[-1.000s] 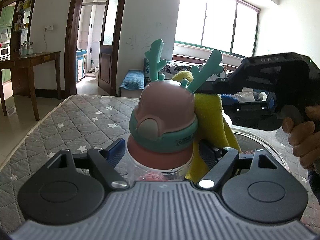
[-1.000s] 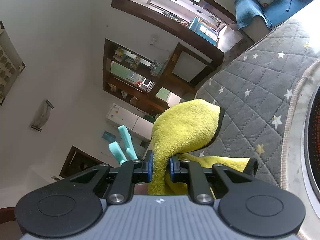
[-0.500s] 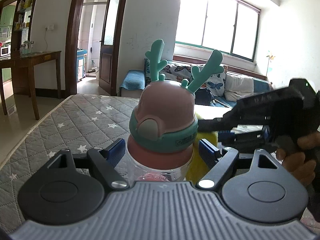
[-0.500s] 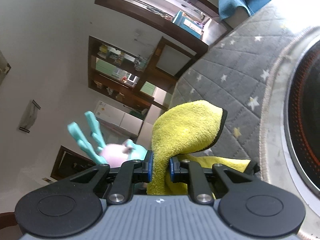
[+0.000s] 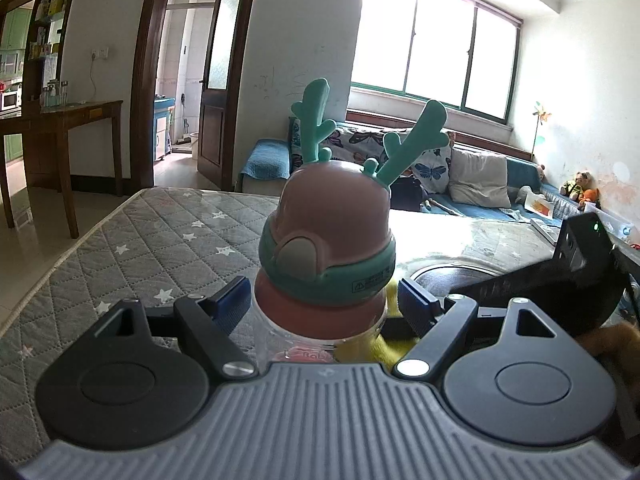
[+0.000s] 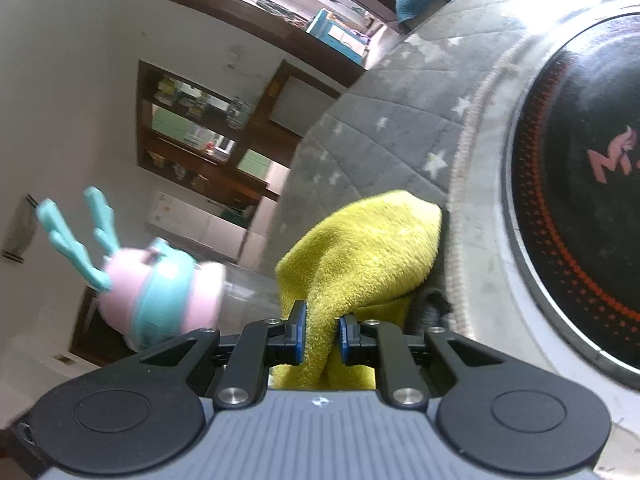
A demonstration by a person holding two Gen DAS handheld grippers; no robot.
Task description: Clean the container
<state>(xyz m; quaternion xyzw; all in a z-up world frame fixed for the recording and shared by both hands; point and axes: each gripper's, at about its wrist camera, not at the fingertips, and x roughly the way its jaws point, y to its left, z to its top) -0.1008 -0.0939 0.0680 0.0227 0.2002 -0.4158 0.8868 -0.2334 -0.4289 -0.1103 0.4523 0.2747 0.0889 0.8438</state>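
Note:
A clear bottle (image 5: 328, 240) with a pink domed lid, a teal band and teal antlers stands upright between the blue pads of my left gripper (image 5: 324, 308), which is shut on its body just below the lid. Low at the bottle's right side a bit of the yellow cloth (image 5: 390, 344) shows. In the right wrist view my right gripper (image 6: 322, 336) is shut on a fold of the yellow cloth (image 6: 360, 248). The cloth bunches forward beside the bottle (image 6: 160, 292), whose clear body runs behind it. Whether cloth and bottle touch is hidden.
A grey quilted cover with white stars (image 5: 160, 248) lies over the table. A round black cooktop (image 6: 580, 200) sits in it on the right. A person's hand (image 5: 612, 340) holds the right gripper's black body (image 5: 540, 292). A sofa, a doorway and a wooden side table stand behind.
The right gripper and the yellow cloth have sunk along the bottle's right side, from antler height to below the lid. The left gripper and the bottle have stayed still.

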